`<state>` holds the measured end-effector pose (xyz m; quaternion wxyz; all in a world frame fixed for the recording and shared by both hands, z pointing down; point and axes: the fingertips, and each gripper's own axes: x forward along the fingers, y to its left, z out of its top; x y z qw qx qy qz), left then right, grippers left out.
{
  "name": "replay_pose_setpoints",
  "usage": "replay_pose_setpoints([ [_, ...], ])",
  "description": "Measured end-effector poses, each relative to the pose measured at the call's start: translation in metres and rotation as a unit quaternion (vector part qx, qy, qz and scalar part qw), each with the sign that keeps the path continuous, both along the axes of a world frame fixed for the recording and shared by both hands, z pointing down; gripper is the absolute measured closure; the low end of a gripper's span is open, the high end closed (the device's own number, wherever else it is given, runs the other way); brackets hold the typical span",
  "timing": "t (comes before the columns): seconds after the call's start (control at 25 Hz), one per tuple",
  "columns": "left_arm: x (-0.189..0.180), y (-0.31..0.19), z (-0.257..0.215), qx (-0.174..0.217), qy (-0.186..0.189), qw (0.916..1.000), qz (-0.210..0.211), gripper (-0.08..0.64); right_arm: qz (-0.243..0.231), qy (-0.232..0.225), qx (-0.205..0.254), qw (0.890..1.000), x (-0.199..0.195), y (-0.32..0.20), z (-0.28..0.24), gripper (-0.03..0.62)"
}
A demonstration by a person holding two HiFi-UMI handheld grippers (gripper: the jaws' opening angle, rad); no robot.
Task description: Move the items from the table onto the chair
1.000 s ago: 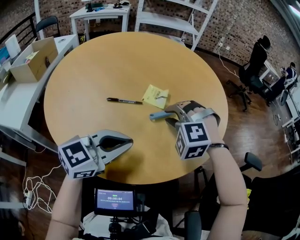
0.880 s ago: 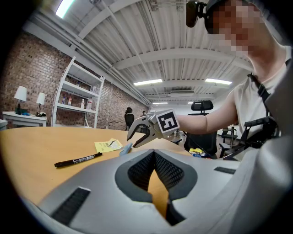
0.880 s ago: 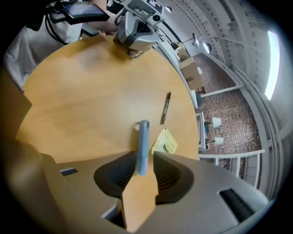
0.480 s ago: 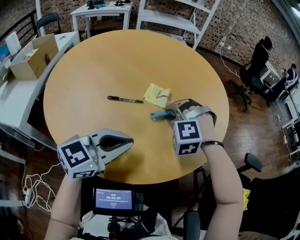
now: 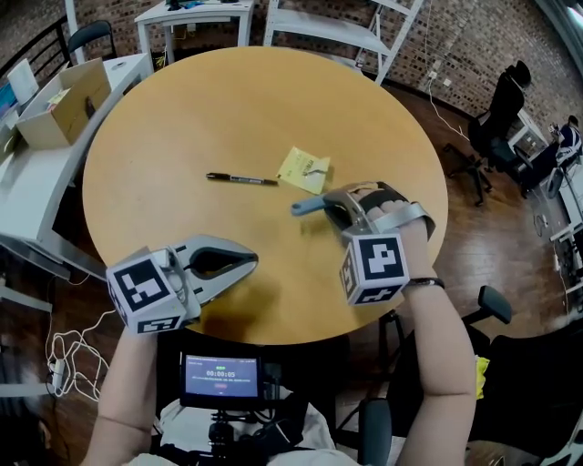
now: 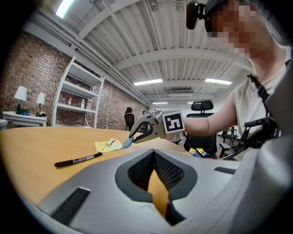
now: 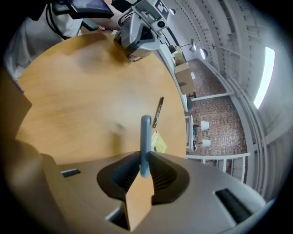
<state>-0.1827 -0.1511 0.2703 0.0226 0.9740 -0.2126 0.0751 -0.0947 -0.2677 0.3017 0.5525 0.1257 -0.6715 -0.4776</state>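
Observation:
My right gripper (image 5: 330, 208) has just been closing and is shut on a slim blue stick-like item (image 5: 308, 206), held a little above the round wooden table (image 5: 228, 109). In the right gripper view the blue item (image 7: 145, 137) stands pinched between the pads and points away from me. A black pen (image 5: 241, 179) and a yellow sticky note pad (image 5: 304, 170) lie on the table just beyond it. My left gripper (image 5: 248, 263) rests near the table's front edge, its jaws together and nothing in them; its own view shows the pen (image 6: 78, 160) and note pad (image 6: 108, 145) ahead.
A grey desk with a cardboard box (image 5: 55, 109) stands at the left, white shelving (image 5: 337, 27) at the back. Black office chairs (image 5: 496, 127) are at the far right, and a chair arm (image 5: 492, 314) is beside my right elbow. A small screen (image 5: 221, 378) sits at my waist.
The right gripper's jaws have closed on the blue item and raised its end off the table. The left gripper has stayed where it was.

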Motion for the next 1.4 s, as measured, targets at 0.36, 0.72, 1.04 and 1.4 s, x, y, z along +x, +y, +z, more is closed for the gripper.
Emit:
replay_pose_setpoints([
  [0.36, -0.001, -0.003, -0.007, 0.000, 0.000, 1.0000, 0.003, 0.552, -0.003, -0.059, 0.002, 0.998, -0.007, 0.021, -0.019, 0.517],
  [0.72, 0.014, 0.004, -0.002, -0.004, 0.000, 1.0000, 0.008, 0.552, 0.000, -0.085, -0.008, 0.996, -0.008, 0.037, -0.001, 0.517],
  [1.04, 0.045, 0.001, 0.000, 0.001, 0.002, 0.9998, 0.021, 0.549, 0.043, -0.210, -0.073, 0.974, 0.022, 0.070, -0.006, 0.517],
  [1.4, 0.123, 0.006, -0.010, 0.006, 0.026, 0.9977, 0.063, 0.549, 0.131, -0.392, -0.140, 0.900, 0.094, 0.110, -0.022, 0.518],
])
